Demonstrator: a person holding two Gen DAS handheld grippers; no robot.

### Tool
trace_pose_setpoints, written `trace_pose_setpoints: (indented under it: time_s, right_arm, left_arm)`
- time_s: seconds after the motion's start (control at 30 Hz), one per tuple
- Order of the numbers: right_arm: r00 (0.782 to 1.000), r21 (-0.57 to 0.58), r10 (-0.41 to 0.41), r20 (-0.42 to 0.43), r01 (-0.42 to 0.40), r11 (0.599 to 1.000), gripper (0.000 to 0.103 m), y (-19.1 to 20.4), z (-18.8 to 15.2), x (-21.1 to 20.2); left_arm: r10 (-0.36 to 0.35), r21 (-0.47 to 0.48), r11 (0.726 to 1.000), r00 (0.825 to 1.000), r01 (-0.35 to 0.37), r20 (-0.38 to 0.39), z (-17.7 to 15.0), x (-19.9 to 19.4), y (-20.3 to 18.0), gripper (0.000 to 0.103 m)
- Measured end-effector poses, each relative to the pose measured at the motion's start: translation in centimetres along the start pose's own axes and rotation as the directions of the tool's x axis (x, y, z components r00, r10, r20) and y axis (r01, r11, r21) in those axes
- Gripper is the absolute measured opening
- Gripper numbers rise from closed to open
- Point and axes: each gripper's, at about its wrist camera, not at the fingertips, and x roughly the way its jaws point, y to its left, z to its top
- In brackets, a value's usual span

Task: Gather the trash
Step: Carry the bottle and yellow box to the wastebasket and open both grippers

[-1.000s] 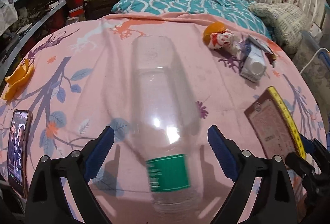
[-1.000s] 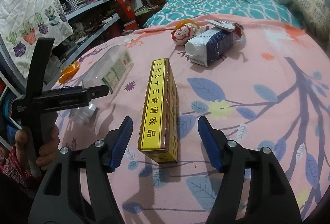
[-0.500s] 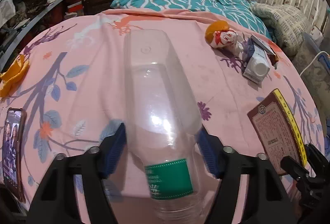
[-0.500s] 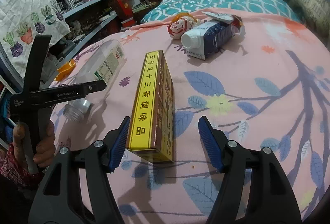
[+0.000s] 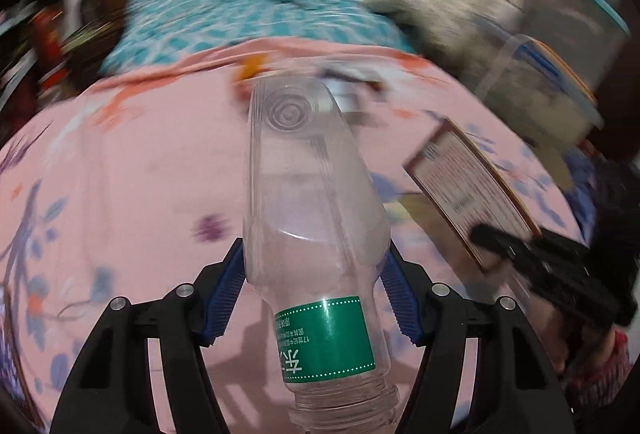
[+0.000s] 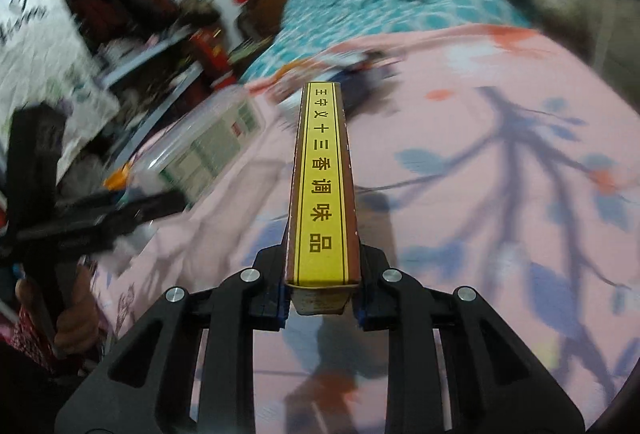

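My left gripper [image 5: 312, 288] is shut on a clear plastic bottle [image 5: 308, 194] with a green label, held neck-first toward the camera and lifted above the pink floral cloth [image 5: 120, 174]. My right gripper [image 6: 322, 290] is shut on a brown box with a yellow top strip [image 6: 324, 178], lifted off the cloth. The box [image 5: 468, 194] and right gripper also show at the right of the left wrist view. The bottle [image 6: 204, 150] and left gripper show blurred at the left of the right wrist view.
A milk carton and an orange-topped wrapper [image 5: 352, 86] lie blurred at the cloth's far edge. A bed with a teal cover [image 5: 248, 10] is behind. Cluttered shelves [image 6: 120, 26] stand at the left. A clear bin with a blue rim [image 5: 548, 74] is at the right.
Both grippers closed, the left on the bottle and the right on the box. Both lifted their objects off the cloth and are moving, so the backgrounds are blurred.
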Motion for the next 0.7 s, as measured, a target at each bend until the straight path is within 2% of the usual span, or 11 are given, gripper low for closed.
trace_pose_setpoints:
  time_s: [0.13,0.2,0.33,0.4,0.47,0.53,0.57,0.6,0.7]
  right_arm:
    - [0.994,0.104,-0.063,0.091,0.054,0.993,0.026,-4.8,-0.2,-3.8]
    - [0.986,0.166,-0.098,0.134,0.075,0.983,0.026,-7.4,-0.4,-5.6]
    - [0.96,0.305,-0.183,0.212,0.113,0.946,0.026,-13.4,-0.9,-9.5]
    - [0.941,0.384,-0.233,0.246,0.126,0.915,0.026,-16.7,-1.2,-11.7]
    - [0.918,0.467,-0.286,0.275,0.133,0.874,0.026,-20.3,-1.5,-13.9]
    - [0.899,0.532,-0.327,0.29,0.132,0.836,0.026,-23.4,-1.6,-15.6]
    - [0.89,0.565,-0.348,0.294,0.131,0.814,0.026,-25.1,-1.6,-16.4]
    - [0.884,0.588,-0.361,0.296,0.129,0.798,0.026,-26.3,-1.6,-16.9]
    - [0.87,0.638,-0.402,0.286,0.14,0.757,0.026,-29.7,-0.9,-17.8]
  left_arm:
    - [-0.1,0.127,0.986,0.994,0.103,-0.033,2.0,1.6,-5.7,0.062]
    - [-0.158,0.193,0.967,0.985,0.167,-0.064,3.5,2.8,-9.2,0.062]
    - [-0.246,0.313,0.91,0.962,0.272,-0.121,6.8,5.7,-16.7,0.062]
    - [-0.296,0.356,0.871,0.941,0.337,-0.165,8.7,7.7,-21.0,0.062]
    - [-0.347,0.383,0.828,0.911,0.41,-0.224,10.6,9.8,-25.4,0.062]
    - [-0.373,0.397,0.798,0.889,0.453,-0.265,11.4,11.1,-28.8,0.062]
    - [-0.389,0.4,0.779,0.873,0.482,-0.295,12.0,12.2,-30.7,0.062]
    - [-0.4,0.397,0.766,0.859,0.505,-0.319,12.7,13.4,-32.6,0.062]
    - [-0.413,0.386,0.749,0.835,0.539,-0.363,14.4,16.3,-36.9,0.062]
